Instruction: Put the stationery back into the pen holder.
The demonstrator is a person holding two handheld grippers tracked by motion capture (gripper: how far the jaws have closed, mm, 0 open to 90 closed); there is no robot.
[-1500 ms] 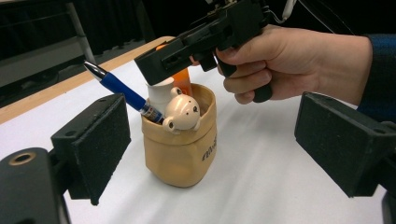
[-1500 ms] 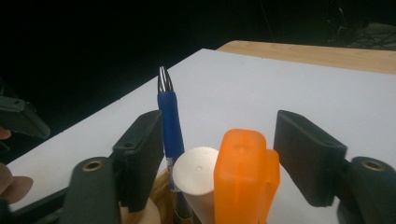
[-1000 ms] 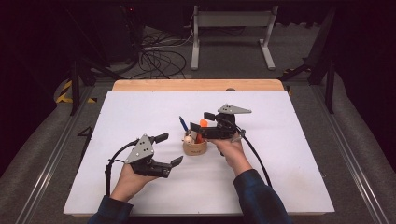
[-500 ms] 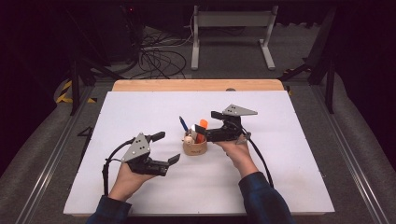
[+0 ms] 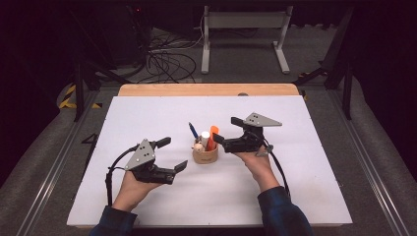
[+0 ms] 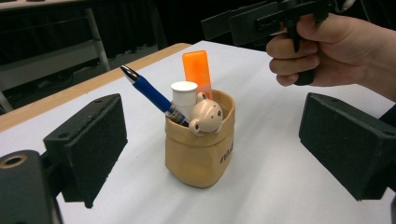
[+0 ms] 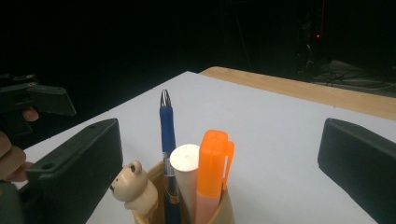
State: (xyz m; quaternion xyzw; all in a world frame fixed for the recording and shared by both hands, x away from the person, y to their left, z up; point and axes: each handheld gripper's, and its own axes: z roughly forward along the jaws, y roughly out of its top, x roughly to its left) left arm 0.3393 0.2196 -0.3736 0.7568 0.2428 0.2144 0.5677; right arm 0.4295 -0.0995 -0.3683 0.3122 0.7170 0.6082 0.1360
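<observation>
step: the approach stage, as it's judged. Nothing is gripped yet. The right gripper [image 5: 224,130] is held just above and to the right of the cup [image 5: 205,155], lined up on the stuff standing in it.

cup: a tan pouch-like cup, sat mid-table on the white table top [image 5: 305,162], between the two grippers. It's packed w/ a blue pen [image 7: 167,135], a white stick [image 7: 185,163], an orange marker [image 7: 212,163] and a little bear-head topper [image 7: 133,186].

right jaws: spread wide, nothing between the pads except air. The marker and stick are framed between them in the right gripper view.

left gripper [image 5: 173,154]: rested low on the table to the left of the cup, a bit nearer the person. Jaws spread wide too, nothing held; the cup [image 6: 198,144] is seen squarely between them in the left gripper view, but apart.

next move: prob a drop onto one item, the orange marker looks closest to center. Pads need to be closed on that one alone w/o the pen or stick getting pinched along. The cup may need steadying by the left, since it looks soft and light.

vs 1 s ago: the right gripper is lifted and pulled back slightly to the right; it was down on the cup's contents then. The left one is barely shifted. The cup is unmoved, contents same.
</observation>
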